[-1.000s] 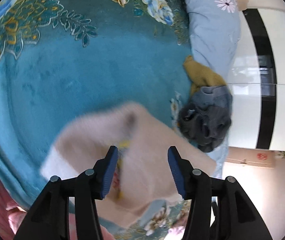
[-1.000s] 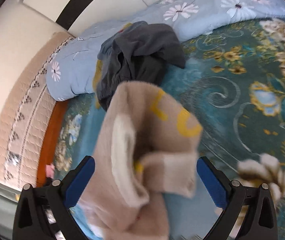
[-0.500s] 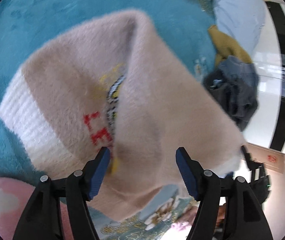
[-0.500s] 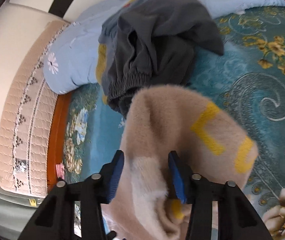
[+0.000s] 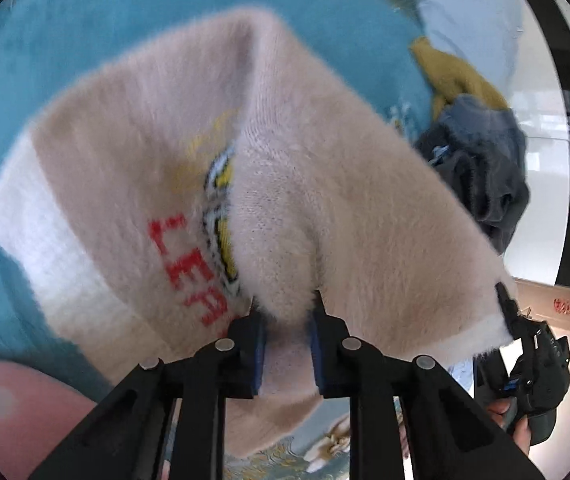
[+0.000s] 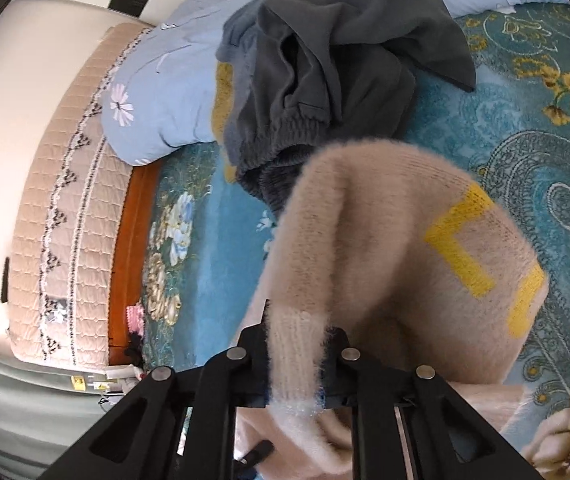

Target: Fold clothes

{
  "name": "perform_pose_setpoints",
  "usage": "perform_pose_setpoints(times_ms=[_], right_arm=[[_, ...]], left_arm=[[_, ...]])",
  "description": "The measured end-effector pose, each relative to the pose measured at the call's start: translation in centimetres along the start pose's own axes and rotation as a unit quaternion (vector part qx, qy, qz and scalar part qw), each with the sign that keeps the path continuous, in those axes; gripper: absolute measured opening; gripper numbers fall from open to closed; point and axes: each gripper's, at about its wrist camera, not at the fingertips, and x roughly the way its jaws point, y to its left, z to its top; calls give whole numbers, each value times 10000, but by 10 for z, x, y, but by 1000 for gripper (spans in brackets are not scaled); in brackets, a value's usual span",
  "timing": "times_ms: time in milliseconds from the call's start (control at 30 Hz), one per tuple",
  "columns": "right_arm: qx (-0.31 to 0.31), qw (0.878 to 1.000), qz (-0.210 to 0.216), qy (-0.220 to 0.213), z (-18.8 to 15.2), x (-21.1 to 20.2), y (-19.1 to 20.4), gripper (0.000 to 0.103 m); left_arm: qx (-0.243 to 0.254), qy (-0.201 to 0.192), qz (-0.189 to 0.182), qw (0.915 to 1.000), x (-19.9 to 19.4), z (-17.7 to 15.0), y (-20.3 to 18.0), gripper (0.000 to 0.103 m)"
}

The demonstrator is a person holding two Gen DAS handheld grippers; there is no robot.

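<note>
A fluffy beige sweater with a white ribbed hem, red letters and a yellow motif hangs above the teal floral bedspread. My left gripper is shut on a pinch of its fabric. The other gripper shows at the sweater's far right corner. In the right wrist view the sweater shows yellow letters, and my right gripper is shut on its white ribbed cuff.
A pile of dark grey clothes with a mustard garment lies beyond the sweater, against a light blue floral pillow. A quilted beige headboard and white wall bound the bed. A pink item sits near the bed edge.
Both grippers were open a second ago and have closed on the sweater. The sweater has come up off the bedspread and now fills the left wrist view.
</note>
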Motion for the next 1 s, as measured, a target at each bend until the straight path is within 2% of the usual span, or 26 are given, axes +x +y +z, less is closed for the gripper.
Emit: perform_pose_setpoints(times_ms=[100, 167, 333, 533, 600, 700, 833, 1000], right_arm=[[-77, 9998, 156, -72, -5, -17, 5, 15], [-92, 9993, 321, -177, -7, -34, 13, 14], [-143, 9960, 724, -507, -9, -81, 41, 14], [-681, 9871, 1021, -1028, -29, -154, 97, 14], [-875, 9820, 1123, -1238, -39, -187, 115, 14], [-1165, 9752, 1123, -1510, -59, -231, 138, 14], [-1470, 9676, 1021, -1780, -91, -285, 158, 14], [-1625, 9654, 820, -1865, -131, -343, 168, 14]], left_arm=[[459, -330, -142, 9983, -32, 9, -17, 16], [919, -663, -213, 9933, -61, 17, -36, 15], [1816, -1274, -488, 9739, -132, 29, -83, 14], [2389, -1663, -850, 9529, -206, 8, -104, 14], [2614, -1771, -1003, 9435, -227, -7, -111, 14], [2896, -1864, -1181, 9314, -256, -26, -118, 14], [3145, -1781, -1377, 9222, -289, -58, -116, 14], [3513, -1360, -1513, 9139, -315, -98, -109, 14]])
